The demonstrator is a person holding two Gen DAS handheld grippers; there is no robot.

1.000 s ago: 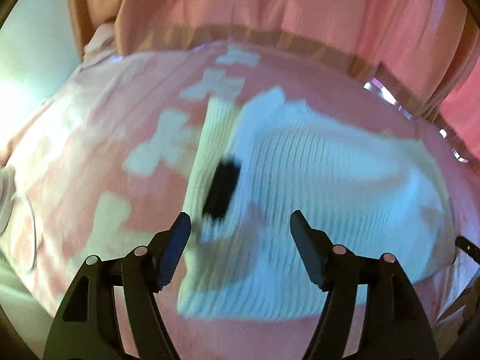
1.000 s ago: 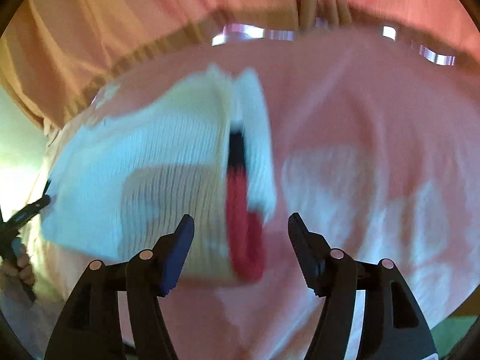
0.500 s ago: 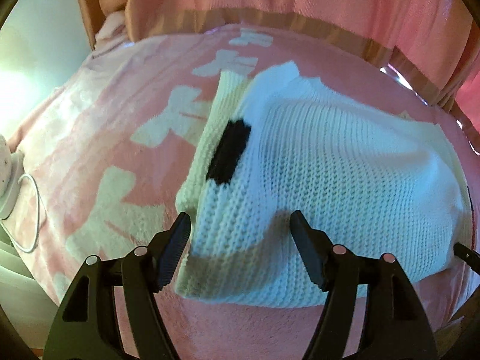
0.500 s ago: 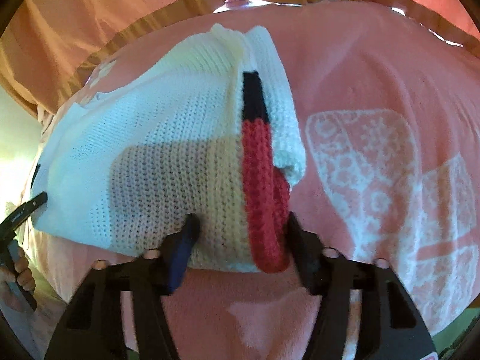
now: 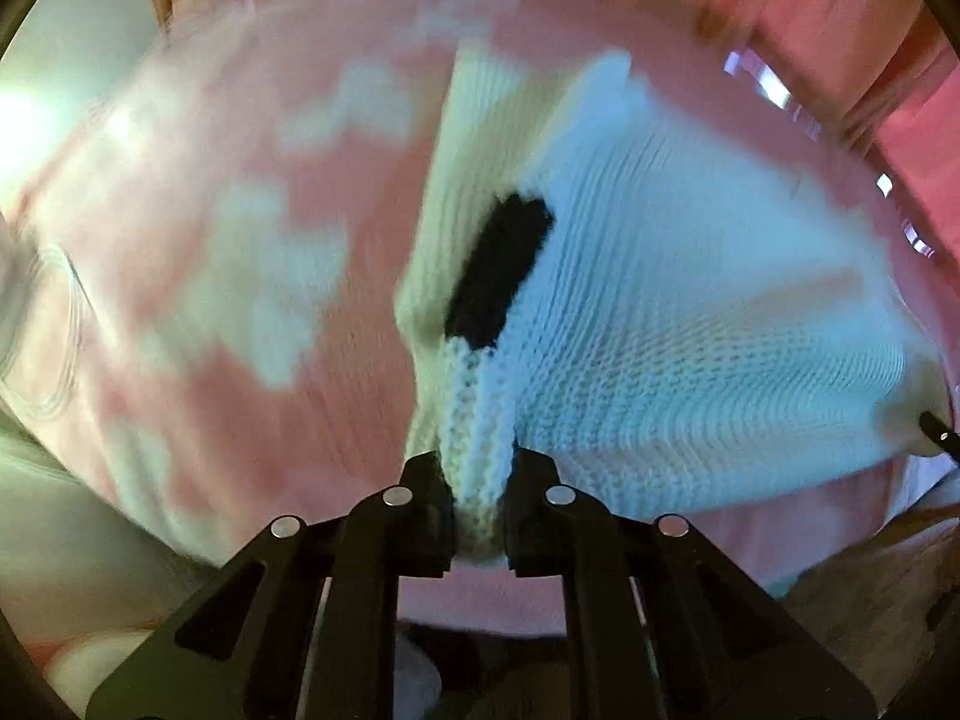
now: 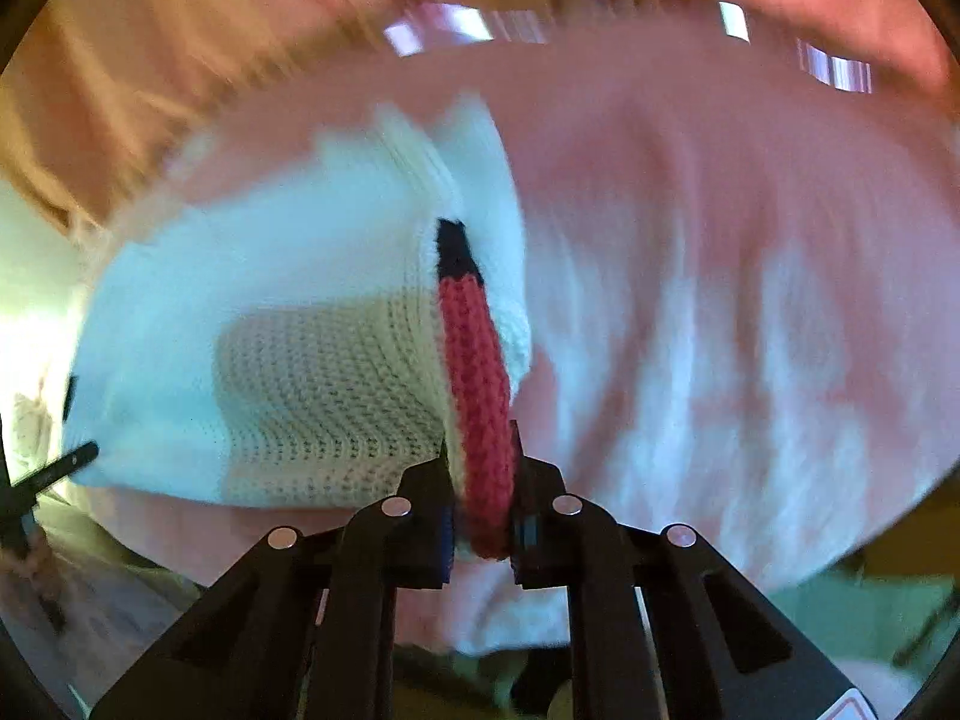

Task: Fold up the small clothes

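Now your left gripper (image 5: 478, 495) has its jaws pinched tight on a white ribbed edge of the sweater (image 5: 690, 324), with the knit bunched into a narrow ridge that rises from between the fingers toward a black patch (image 5: 501, 267) on the garment. Your right gripper (image 6: 482, 501) is likewise clamped narrow, its jaws closed on a red knitted band (image 6: 477, 384) that runs up to a short black section (image 6: 454, 252) along the sweater's opposite edge. Between your two grips the sweater stretches across a pink blanket (image 5: 198, 276) patterned with pale shapes; the white body lies mostly spread out on it, and near each gripper the fabric pulls up off the surface. From the right wrist view a shadowed, creamier area of knit sits just left of the red band. At the far left of that view you can see the tip of the other tool (image 6: 57, 468) at the sweater's far corner. Behind the blanket hangs a peach-pink curtain (image 6: 150, 60). Both views are blurred, so finer details of the knit away from the fingers cannot be made out.
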